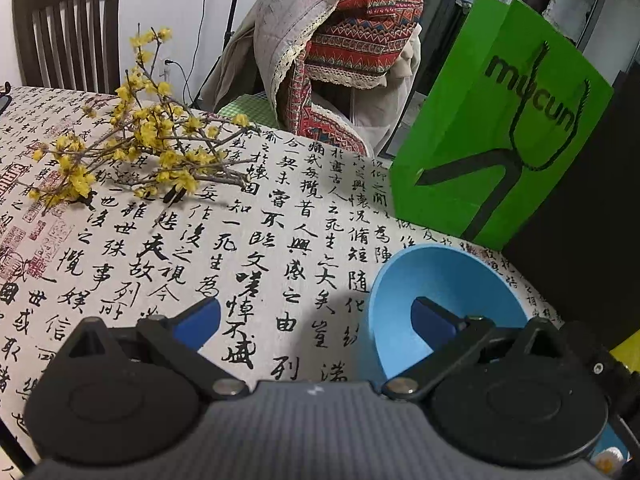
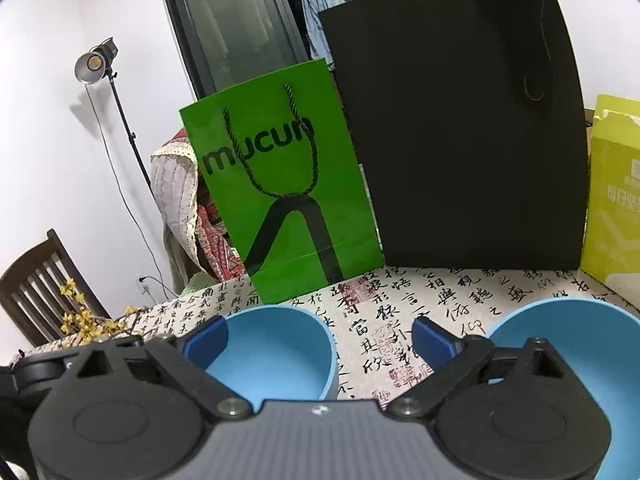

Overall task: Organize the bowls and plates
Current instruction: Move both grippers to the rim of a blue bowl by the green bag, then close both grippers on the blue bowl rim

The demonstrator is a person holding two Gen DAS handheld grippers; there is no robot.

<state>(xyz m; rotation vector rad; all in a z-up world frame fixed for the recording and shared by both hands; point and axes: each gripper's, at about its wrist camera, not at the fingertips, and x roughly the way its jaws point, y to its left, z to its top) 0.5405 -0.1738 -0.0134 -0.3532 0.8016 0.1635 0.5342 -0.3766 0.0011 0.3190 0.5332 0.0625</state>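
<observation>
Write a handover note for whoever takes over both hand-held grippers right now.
Left hand-held gripper: open, empty, one finger over the rim of a blue bowl.
Right hand-held gripper: open, empty, above the tablecloth between two blue bowls, left bowl and right bowl.
Done: nothing stacked; both bowls stand apart, upright.
Left: grasp a bowl and nest it in the other. No plates in view.

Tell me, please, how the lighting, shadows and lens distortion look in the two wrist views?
Left wrist view: even light, a soft shadow on the tablecloth beside the blue bowl; fisheye bends the table edge and the green bag. Right wrist view: the lit studio lamp throws a faint shadow on the wall, the black bag bulges, dark vignette in the corners; both are fairly sharp.
</observation>
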